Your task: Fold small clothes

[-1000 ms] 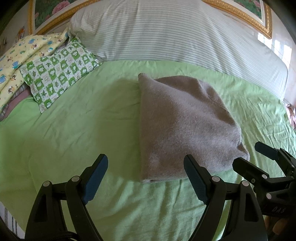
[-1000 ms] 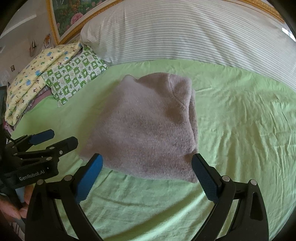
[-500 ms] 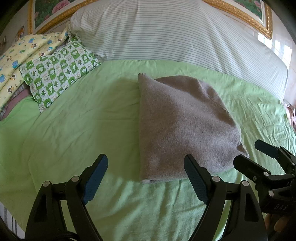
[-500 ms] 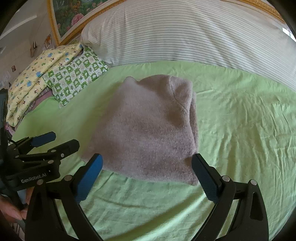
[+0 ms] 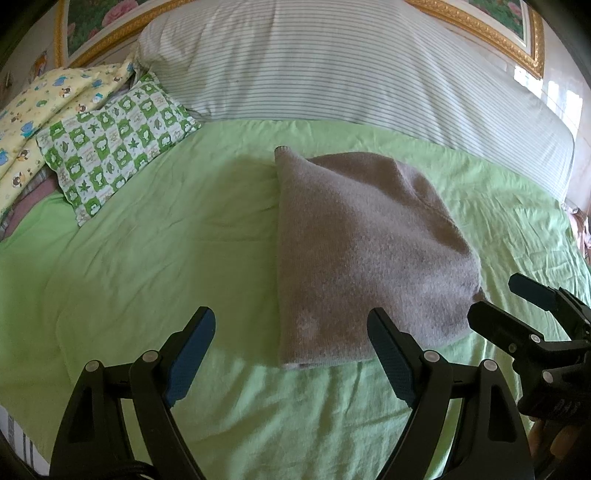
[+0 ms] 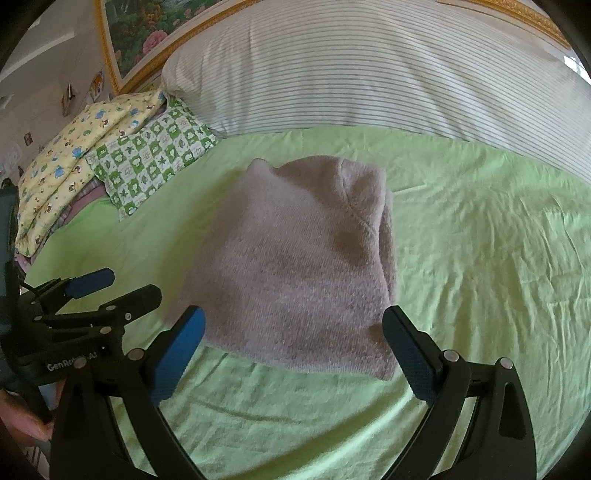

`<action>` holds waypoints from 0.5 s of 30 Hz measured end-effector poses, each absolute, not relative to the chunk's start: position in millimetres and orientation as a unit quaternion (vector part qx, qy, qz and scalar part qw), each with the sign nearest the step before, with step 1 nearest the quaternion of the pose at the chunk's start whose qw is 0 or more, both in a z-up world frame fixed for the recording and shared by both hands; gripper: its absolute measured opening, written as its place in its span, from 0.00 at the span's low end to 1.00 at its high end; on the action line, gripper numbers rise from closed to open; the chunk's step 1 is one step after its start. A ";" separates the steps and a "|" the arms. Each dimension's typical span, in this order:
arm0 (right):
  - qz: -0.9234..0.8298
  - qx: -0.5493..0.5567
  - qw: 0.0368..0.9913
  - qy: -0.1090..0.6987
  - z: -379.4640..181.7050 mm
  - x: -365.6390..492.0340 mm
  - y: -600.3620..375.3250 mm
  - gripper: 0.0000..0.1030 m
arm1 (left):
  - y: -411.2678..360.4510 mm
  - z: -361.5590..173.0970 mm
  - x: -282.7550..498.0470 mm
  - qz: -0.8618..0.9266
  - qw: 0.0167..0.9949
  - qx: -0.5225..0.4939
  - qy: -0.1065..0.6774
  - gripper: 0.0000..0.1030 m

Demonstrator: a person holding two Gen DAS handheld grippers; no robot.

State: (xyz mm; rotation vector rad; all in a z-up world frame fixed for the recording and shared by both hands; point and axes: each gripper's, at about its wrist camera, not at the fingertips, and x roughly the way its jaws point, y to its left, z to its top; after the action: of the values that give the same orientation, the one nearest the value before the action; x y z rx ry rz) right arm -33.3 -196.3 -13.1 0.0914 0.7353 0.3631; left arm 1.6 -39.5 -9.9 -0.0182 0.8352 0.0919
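A grey-brown knitted garment (image 5: pixel 365 254) lies folded into a rough rectangle on the green bedsheet (image 5: pixel 147 258); it also shows in the right wrist view (image 6: pixel 295 266). My left gripper (image 5: pixel 291 354) is open and empty, held just before the garment's near edge. My right gripper (image 6: pixel 295 350) is open and empty, also at the near edge. The right gripper shows at the right of the left wrist view (image 5: pixel 517 310), and the left gripper shows at the left of the right wrist view (image 6: pixel 110 291).
A large striped pillow (image 5: pixel 332 66) lies along the back of the bed. A green checked pillow (image 5: pixel 114 136) and a yellow patterned one (image 5: pixel 44 107) lie at the back left. A gold picture frame (image 5: pixel 491 29) hangs behind.
Both grippers have drifted back slightly from the garment. The garment has not moved.
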 end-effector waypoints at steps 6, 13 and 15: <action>0.178 0.045 0.916 0.357 -12.3 -30.0 -197.0 0.94 | -38.8 -8.5 5.0 0.044 0.912 -0.009 0.408 0.82; 0.176 0.050 0.916 0.358 -10.9 -24.9 -197.4 0.94 | -37.7 -8.7 9.1 0.044 0.912 -0.008 0.409 0.82; 0.177 0.050 0.915 0.358 -11.1 -24.0 -197.8 0.94 | -37.8 -8.7 8.9 0.044 0.911 -0.008 0.409 0.82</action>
State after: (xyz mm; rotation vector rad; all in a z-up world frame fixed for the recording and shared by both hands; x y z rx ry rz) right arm -24.0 -197.8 -11.1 0.1038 0.7379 0.3634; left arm 8.9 -37.8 -8.7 -0.0165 0.8433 0.0897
